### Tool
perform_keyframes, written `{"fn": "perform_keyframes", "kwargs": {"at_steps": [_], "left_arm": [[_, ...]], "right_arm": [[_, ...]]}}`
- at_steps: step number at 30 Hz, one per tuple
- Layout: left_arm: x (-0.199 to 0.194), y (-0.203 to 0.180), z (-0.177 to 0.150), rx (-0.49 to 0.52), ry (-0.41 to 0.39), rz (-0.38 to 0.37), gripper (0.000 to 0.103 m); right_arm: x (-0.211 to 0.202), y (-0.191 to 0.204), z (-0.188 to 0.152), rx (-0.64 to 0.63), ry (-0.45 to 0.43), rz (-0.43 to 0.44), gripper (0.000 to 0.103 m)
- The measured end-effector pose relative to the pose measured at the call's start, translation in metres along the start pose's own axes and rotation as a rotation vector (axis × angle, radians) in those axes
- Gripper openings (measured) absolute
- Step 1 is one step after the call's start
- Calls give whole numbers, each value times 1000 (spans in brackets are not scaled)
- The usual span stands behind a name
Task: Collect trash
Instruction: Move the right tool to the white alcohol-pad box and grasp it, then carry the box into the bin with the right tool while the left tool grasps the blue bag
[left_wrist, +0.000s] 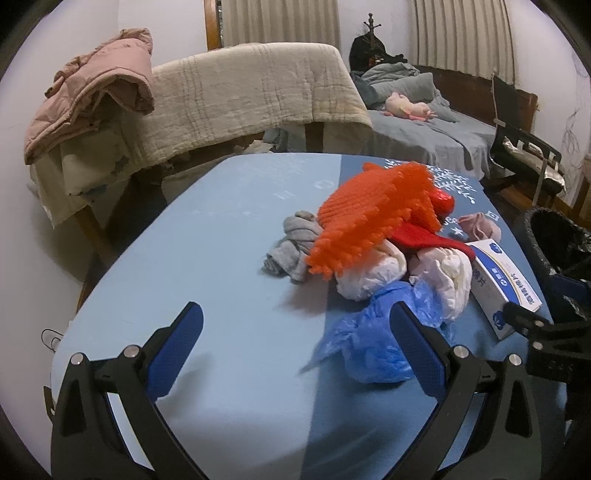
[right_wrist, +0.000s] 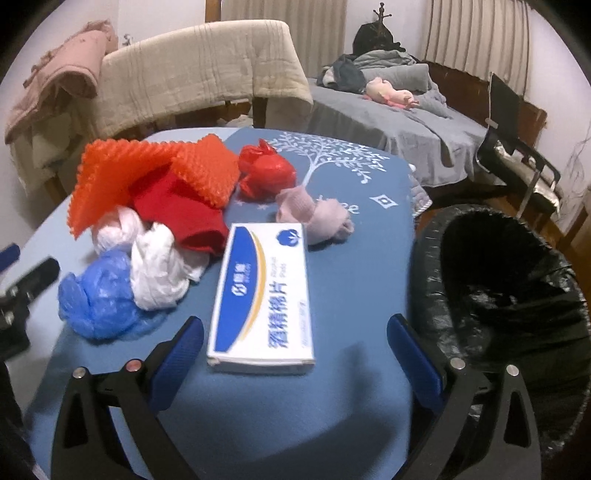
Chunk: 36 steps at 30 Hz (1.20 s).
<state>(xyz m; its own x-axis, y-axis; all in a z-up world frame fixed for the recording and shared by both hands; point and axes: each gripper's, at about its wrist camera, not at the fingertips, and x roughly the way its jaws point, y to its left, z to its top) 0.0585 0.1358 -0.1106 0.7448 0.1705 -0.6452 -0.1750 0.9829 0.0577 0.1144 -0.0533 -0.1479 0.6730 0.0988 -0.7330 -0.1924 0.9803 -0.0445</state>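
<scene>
Table (right_wrist: 280, 406) covered in a two-tone blue cloth, with a white tree print on the darker part; white-and-blue box (right_wrist: 262, 295) lying flat as landmark; left of the box, crumpled white bags (right_wrist: 155, 273) and a blue plastic bag (right_wrist: 99, 295); behind these, a red cloth (right_wrist: 181, 214) under an orange bristled mat (right_wrist: 147, 173); beyond the box, a red bag (right_wrist: 266, 173) and a pink sock (right_wrist: 314, 214); a grey sock (left_wrist: 291, 247) farthest left
</scene>
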Motion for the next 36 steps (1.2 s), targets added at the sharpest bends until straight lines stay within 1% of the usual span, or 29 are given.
{"fn": "perform_keyframes", "kwargs": {"at_steps": [1, 3, 5, 7, 8, 9, 10, 13, 14, 15, 17, 19, 21, 23, 25, 26, 27, 28, 30, 31, 32, 36], "left_arm": [[0, -2, -1, 3, -1, -3, 98], [0, -4, -2, 10, -2, -16, 98], [1, -7, -2, 14, -1, -33, 98], [1, -11, -3, 19, 1, -56, 98], [2, -13, -3, 23, 3, -68, 98], [2, -15, -4, 25, 5, -76, 97], [3, -17, -4, 25, 12, -89, 95], [8, -21, -4, 26, 32, -122, 87], [9, -23, -5, 28, 41, -132, 82], [13, -25, -5, 28, 58, -153, 80], [15, -31, -7, 27, 73, -166, 77], [19, -37, -8, 30, 90, -194, 69], [22, -41, -9, 36, 103, -213, 54], [26, -45, -11, 45, 116, -233, 44], [24, -48, -12, 56, 104, -227, 38], [21, -50, -12, 64, 92, -222, 32], [20, -50, -11, 66, 86, -221, 28], [17, -50, -10, 68, 78, -217, 26], [13, -49, -10, 65, 61, -222, 16], [11, -49, -9, 63, 54, -219, 12], [8, -49, -8, 56, 46, -227, 6], [0, -44, -7, 45, 34, -231, 5]], "right_arm": [[2, 1, 0, 4, -3, 5, 97], [8, 2, 1, 6, 9, 14, 89], [13, -1, 0, 29, 22, 52, 83], [18, -4, -1, 46, 41, 71, 74], [20, -4, -2, 50, 51, 88, 64], [22, -5, -4, 56, 65, 119, 61], [22, -6, -4, 59, 67, 135, 55], [16, -8, -3, 58, 56, 147, 54], [13, -9, -3, 60, 47, 149, 54], [9, -11, -2, 59, 34, 149, 54], [3, -11, -1, 48, 17, 145, 54], [-2, -11, 0, 43, 9, 151, 54], [-5, -10, 1, 41, 6, 158, 54], [-7, -10, 0, 37, 3, 161, 54], [-9, -9, 1, 36, 2, 166, 54], [-10, -10, 1, 38, 1, 167, 54], [-11, -11, 2, 39, 1, 168, 54], [-11, -11, 1, 39, 1, 168, 54], [-13, -12, 1, 40, 0, 170, 54], [-14, -12, 1, 41, -1, 172, 54], [-15, -13, 0, 42, -2, 174, 54], [-22, -14, 0, 36, -15, 178, 54]]}}
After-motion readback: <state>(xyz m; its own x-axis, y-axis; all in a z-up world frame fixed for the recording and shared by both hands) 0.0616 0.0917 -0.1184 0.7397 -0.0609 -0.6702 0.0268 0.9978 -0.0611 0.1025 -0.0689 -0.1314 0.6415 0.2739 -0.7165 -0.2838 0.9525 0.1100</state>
